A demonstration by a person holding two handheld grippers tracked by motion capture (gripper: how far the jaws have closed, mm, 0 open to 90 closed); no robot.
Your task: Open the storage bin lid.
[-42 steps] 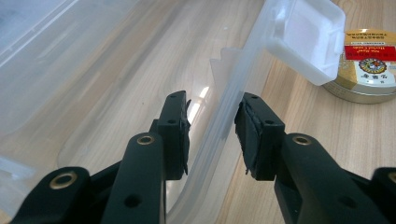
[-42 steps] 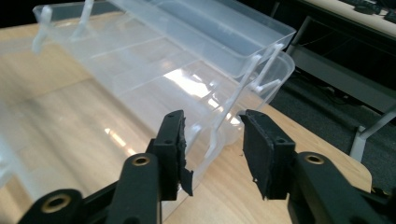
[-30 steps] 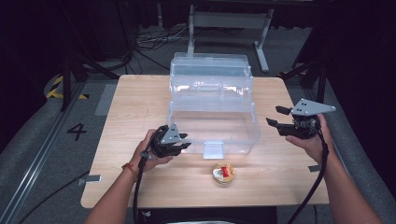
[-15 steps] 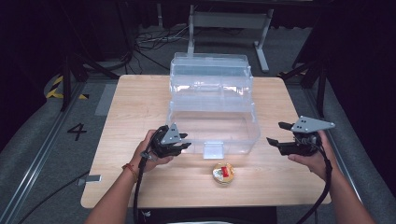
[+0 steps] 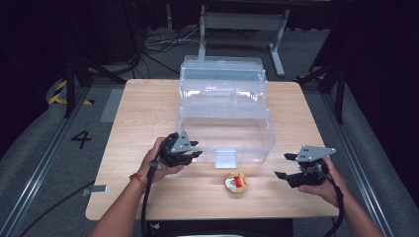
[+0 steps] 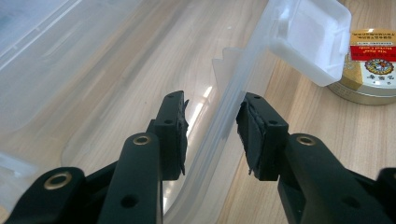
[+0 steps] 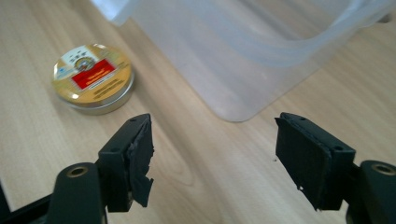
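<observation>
A clear plastic box (image 5: 225, 131) stands open on the wooden table (image 5: 143, 113), its lid (image 5: 222, 74) leaning back. My left gripper (image 5: 195, 154) is at the box's front left corner. In the left gripper view its jaws (image 6: 212, 130) straddle the front wall (image 6: 233, 88) and are shut on it. A small round gold tin (image 5: 236, 182) with a red label lies in front of the box. My right gripper (image 5: 282, 166) hovers low over the table to the right of the tin (image 7: 93, 77). Its jaws (image 7: 212, 154) have just been opening, with nothing between them.
The box's white latch (image 5: 226, 159) hangs at the middle of its front wall, just behind the tin. Bare wood lies left and right of the box. The table's front edge runs close behind both hands. Cables and metal stands sit on the floor beyond the table.
My right gripper has come down from beside the box's right end toward the table's front right, and its jaws stand wider. The left gripper, box and tin have not moved.
</observation>
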